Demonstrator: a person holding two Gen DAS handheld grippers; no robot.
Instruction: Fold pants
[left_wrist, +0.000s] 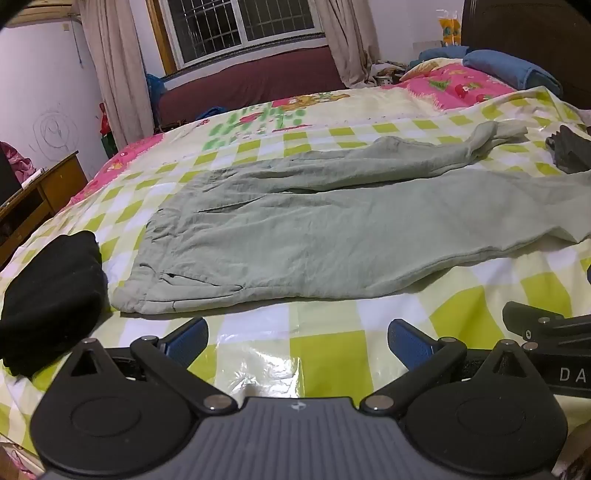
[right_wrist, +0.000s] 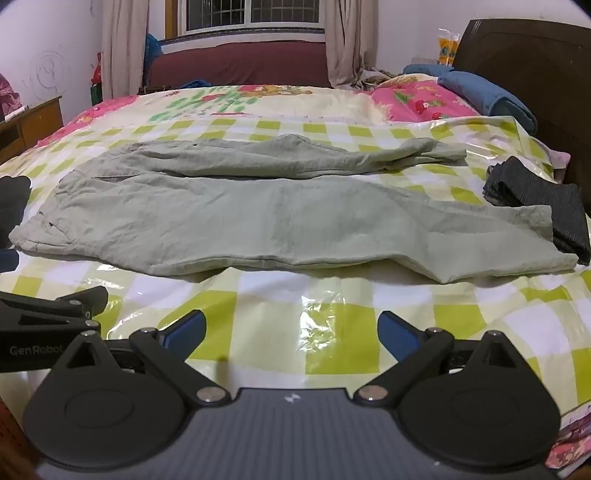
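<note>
Pale green pants (left_wrist: 314, 229) lie spread flat on the checked plastic sheet (left_wrist: 325, 354), waistband at the left, both legs running to the right; they also show in the right wrist view (right_wrist: 258, 218). The far leg is bunched and wrinkled. My left gripper (left_wrist: 297, 341) is open and empty, just short of the pants' near edge by the waistband. My right gripper (right_wrist: 291, 332) is open and empty, in front of the near leg. The right gripper's body (left_wrist: 554, 332) shows at the left view's right edge.
A folded black garment (left_wrist: 51, 295) lies left of the waistband. A dark grey folded garment (right_wrist: 546, 206) lies by the leg cuffs at the right. Blue bedding (right_wrist: 487, 92) and a dark headboard (right_wrist: 524, 74) stand at the far right; a wooden desk (left_wrist: 37, 199) at the left.
</note>
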